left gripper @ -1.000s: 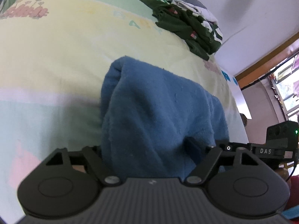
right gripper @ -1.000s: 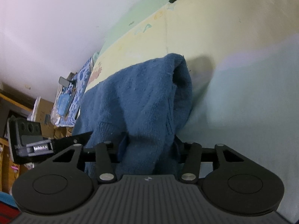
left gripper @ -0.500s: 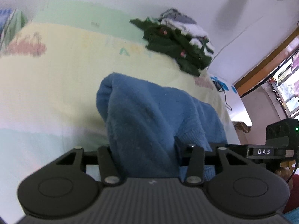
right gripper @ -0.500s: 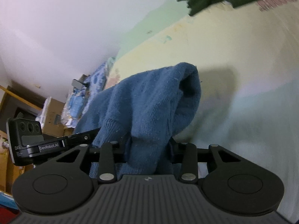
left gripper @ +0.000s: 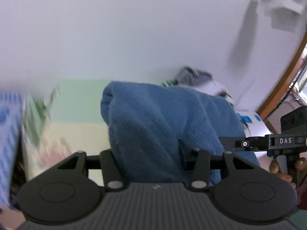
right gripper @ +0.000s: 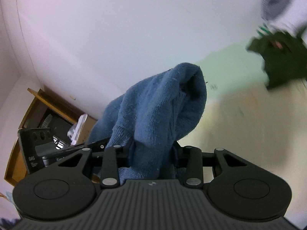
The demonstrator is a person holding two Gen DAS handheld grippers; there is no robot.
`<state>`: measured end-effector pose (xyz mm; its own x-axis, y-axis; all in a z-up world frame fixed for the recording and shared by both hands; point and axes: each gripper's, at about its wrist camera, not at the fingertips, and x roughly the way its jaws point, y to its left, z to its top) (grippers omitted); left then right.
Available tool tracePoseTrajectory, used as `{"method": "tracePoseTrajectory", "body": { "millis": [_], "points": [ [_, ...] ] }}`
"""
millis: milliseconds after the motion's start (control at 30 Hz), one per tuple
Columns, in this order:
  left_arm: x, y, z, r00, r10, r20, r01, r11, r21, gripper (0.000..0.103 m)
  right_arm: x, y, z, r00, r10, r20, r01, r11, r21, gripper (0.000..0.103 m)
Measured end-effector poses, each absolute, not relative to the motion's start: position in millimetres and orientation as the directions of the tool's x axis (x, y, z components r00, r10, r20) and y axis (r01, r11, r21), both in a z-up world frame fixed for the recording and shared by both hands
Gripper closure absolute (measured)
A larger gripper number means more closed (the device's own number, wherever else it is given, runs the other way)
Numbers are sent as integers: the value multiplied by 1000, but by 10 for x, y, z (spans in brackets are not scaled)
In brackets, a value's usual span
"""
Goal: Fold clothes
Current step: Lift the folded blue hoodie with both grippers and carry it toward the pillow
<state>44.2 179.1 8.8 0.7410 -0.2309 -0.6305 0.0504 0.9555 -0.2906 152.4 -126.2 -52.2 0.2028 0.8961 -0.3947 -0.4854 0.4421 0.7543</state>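
The left tool was clamped on a bunched fold of the blue sweater, and the right tool gripped another fold of it, so the garment hung between them above the bed. In the left wrist view the right tool and the person's fingers showed at 3 o'clock. A blurred pile of dark green and white clothes lay on the bed at 2 o'clock in the right wrist view, well apart from the sweater.
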Motion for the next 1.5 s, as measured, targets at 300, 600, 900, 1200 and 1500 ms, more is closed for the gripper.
{"method": "tracePoseTrajectory", "body": {
  "millis": [300,600,900,1200,1500],
  "points": [
    [1784,2722,-59,754,-181,-631,22,968,-252,56,2537,-172,-624,307,855,-417,-470,517,715,63],
    [2854,3252,-1013,703,-172,-690,-9,968,-251,56,3319,600,-1443,381,778,-499,-443,627,641,64],
    [3210,3496,-1682,666,-203,-718,-18,958,-288,55,3741,829,-2063,387,725,-570,-490,685,539,64],
    [3026,3610,-1704,686,-238,-687,69,962,-265,42,3692,688,-2234,479,635,-606,-518,762,388,54],
    [2590,3619,-1177,811,-138,-569,123,990,-65,30,3290,834,-1705,618,623,-479,-588,771,245,59]
  ]
}}
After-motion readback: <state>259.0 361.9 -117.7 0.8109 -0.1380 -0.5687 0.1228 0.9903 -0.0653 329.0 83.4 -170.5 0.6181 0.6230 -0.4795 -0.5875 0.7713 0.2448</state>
